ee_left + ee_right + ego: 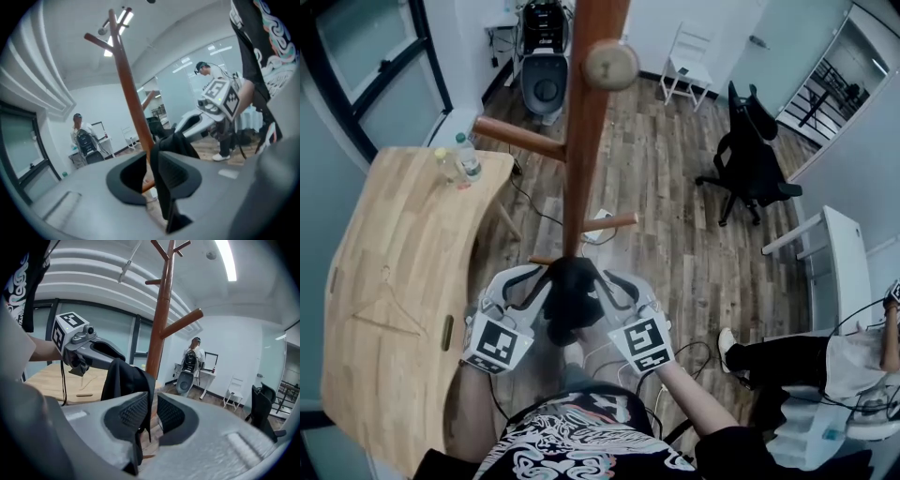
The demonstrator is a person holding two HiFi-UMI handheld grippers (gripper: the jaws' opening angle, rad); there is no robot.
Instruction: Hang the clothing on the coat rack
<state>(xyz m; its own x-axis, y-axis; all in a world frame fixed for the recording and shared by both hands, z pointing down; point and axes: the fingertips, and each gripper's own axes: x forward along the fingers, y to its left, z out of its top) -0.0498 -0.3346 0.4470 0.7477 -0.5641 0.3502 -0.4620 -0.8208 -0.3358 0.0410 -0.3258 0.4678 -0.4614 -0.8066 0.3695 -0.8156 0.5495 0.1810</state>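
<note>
Head view shows the right tongs (602, 279) clamped on a black garment (571, 302) beside the coat rack (584, 141); left tongs (542, 277) closing, garment between them.

Head view looks steeply down the coat rack (584, 141); both gripper views face it upward, close.

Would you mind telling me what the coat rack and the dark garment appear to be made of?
Coat rack: apparently wood, smooth reddish-brown finish, turned round peg end. Dark garment: soft black fabric, matte, hanging in limp folds.
</note>
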